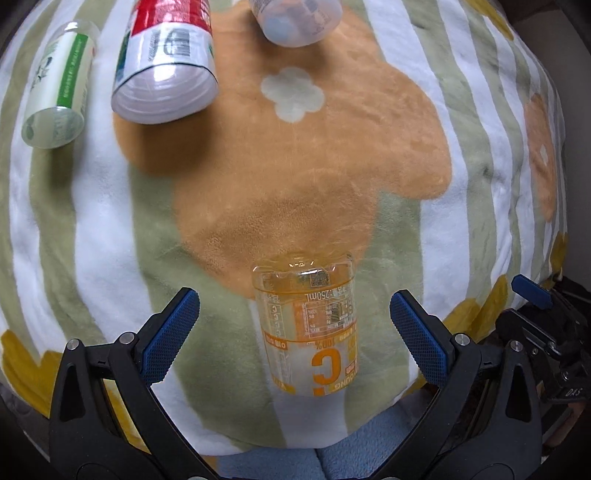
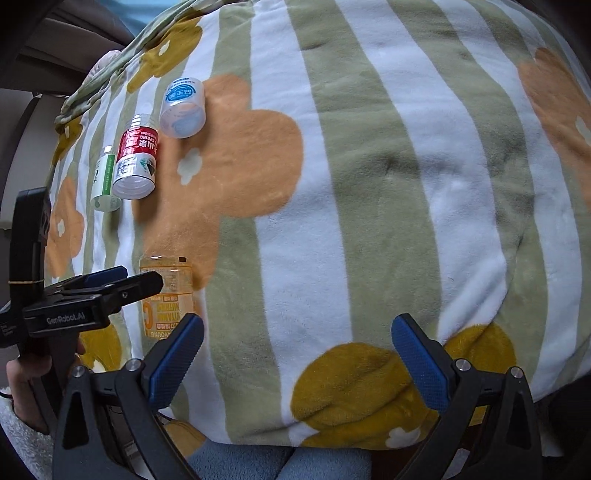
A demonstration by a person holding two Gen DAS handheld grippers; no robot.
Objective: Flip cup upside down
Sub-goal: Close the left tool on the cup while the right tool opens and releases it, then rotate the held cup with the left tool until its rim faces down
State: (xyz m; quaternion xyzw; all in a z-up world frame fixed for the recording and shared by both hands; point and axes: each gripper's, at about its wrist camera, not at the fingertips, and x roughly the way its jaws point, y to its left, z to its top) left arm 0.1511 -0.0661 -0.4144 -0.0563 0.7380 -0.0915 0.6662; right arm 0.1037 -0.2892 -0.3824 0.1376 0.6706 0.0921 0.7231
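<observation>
A clear plastic cup with orange print point(image 1: 310, 328) stands upside down on the striped blanket point(image 1: 461, 177), its label reading inverted. My left gripper point(image 1: 293, 328) is open, its blue pads on either side of the cup and apart from it. The cup also shows in the right wrist view point(image 2: 168, 299), partly hidden behind the left gripper's fingers point(image 2: 110, 288). My right gripper point(image 2: 297, 354) is open and empty, over the blanket to the right of the cup.
Three other cups stand upside down farther back: a green-labelled one point(image 1: 57, 88), a red-and-white one point(image 1: 166, 62) and a blue-labelled one point(image 1: 295, 18). The blanket's near edge drops off by the gripper bases. The right gripper shows at the left view's right edge point(image 1: 535, 295).
</observation>
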